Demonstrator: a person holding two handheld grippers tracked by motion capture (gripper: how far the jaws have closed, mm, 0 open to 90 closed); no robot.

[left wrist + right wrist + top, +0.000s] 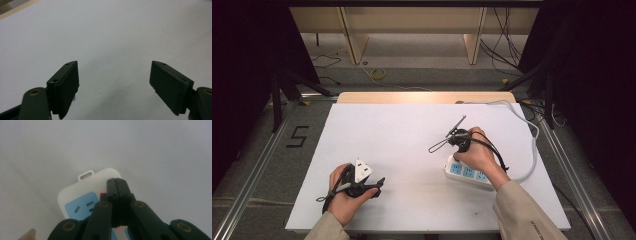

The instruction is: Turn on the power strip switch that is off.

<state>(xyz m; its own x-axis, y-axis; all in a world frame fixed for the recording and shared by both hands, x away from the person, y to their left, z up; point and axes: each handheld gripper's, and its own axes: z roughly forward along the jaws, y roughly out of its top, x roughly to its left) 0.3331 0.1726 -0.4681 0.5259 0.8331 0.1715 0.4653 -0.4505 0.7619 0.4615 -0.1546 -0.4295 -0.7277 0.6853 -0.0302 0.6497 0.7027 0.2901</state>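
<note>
Item: white power strip (468,173) with pale blue socket faces, lying flat on the white bench (402,135) near its right edge, toward the near side; its white cable (532,150) loops from the strip's right end toward the far right corner. In the right gripper view the strip's rounded end with a small hanging loop (86,175) shows, along with one blue socket panel (83,207). Right gripper (116,185): held in the person's right hand (479,152) directly over the strip, fingers (122,185) pressed together with nothing between them, tips over the strip's white casing beside the blue panel; whether they touch it cannot be told. Left gripper (113,82): held in the left hand (343,197) close to the near edge, left of centre, well apart from the strip; fingers (66,85) spread wide over bare bench surface, holding nothing. A grey three-cornered plate (361,170) sits on top of the left gripper.
</note>
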